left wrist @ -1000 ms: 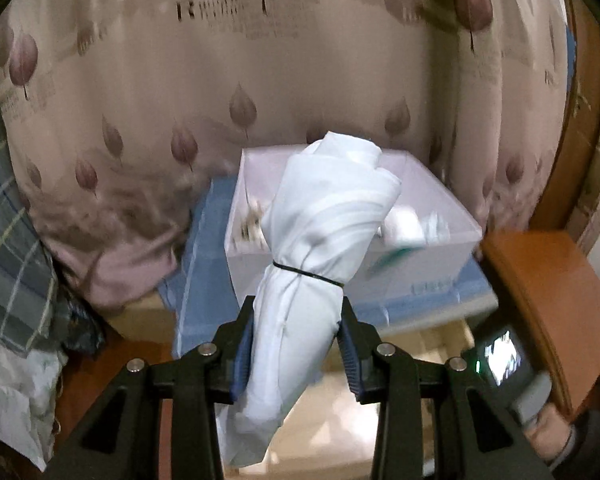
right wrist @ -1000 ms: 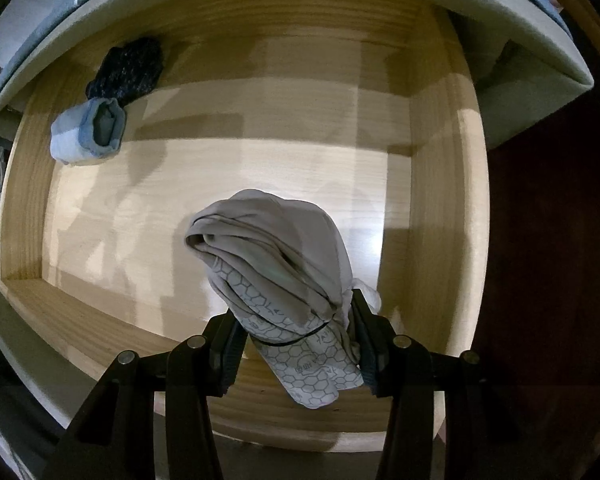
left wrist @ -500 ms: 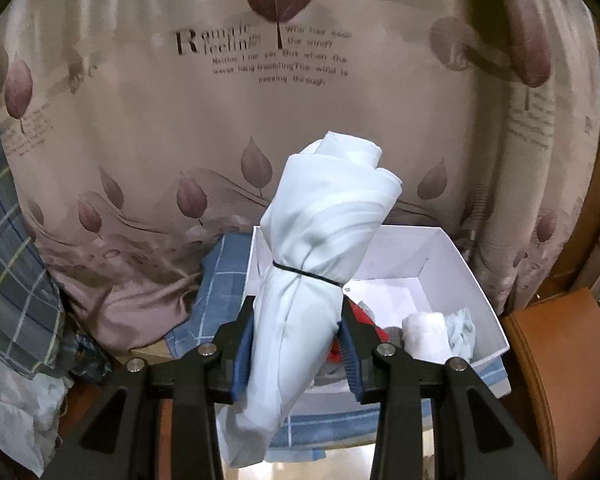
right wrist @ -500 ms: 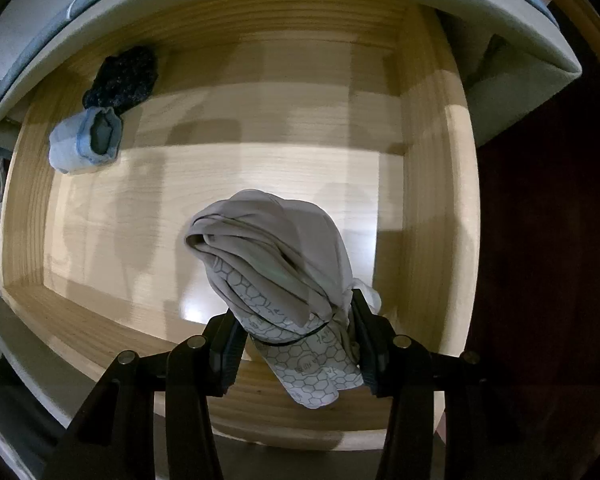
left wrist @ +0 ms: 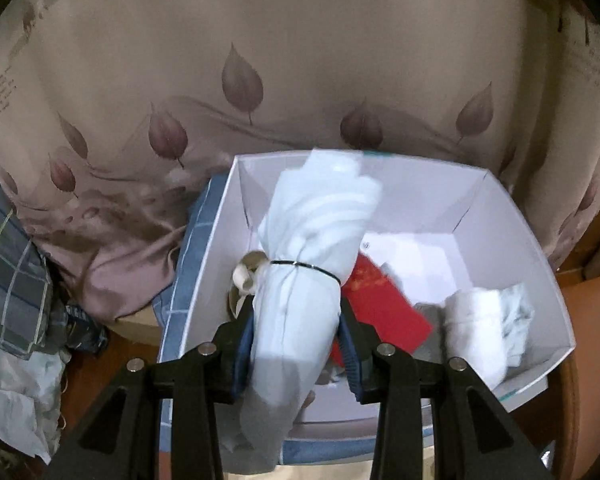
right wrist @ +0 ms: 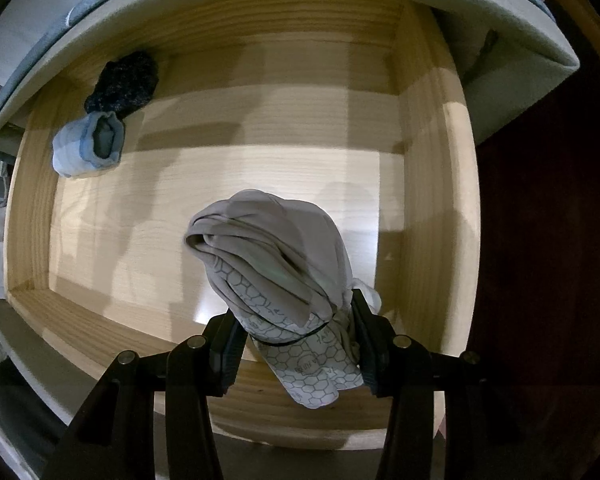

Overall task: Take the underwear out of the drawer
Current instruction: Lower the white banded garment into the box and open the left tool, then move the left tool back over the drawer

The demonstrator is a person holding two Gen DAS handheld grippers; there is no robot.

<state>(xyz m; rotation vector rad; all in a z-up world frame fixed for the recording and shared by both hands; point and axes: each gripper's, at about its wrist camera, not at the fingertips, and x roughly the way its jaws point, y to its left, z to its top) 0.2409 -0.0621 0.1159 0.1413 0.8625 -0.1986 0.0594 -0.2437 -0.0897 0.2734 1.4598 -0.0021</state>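
Both grippers clamped on banded underwear rolls: one over the white box, one over the open drawer.

Left gripper (left wrist: pixel 297 344) pinches a pale white roll (left wrist: pixel 308 276) low on its length, below a black elastic band; long axis runs up and away from the fingers, tilted slightly right, top end over the far wall of the white box (left wrist: pixel 500 216). Box interior is open at centre back; a red card (left wrist: pixel 384 308) and a white bundle (left wrist: pixel 480 328) occupy its right half. Leaf-print curtain (left wrist: pixel 260 60) close behind. Right gripper (right wrist: pixel 298 344) grips a grey hexagon-print roll (right wrist: pixel 276 264), axis pointing up-left, rolled end away from the fingers, above the wooden drawer (right wrist: pixel 432 200). Drawer floor mostly bare; a blue roll (right wrist: pixel 88 148) and a dark roll (right wrist: pixel 126 80) touch in the far-left corner.
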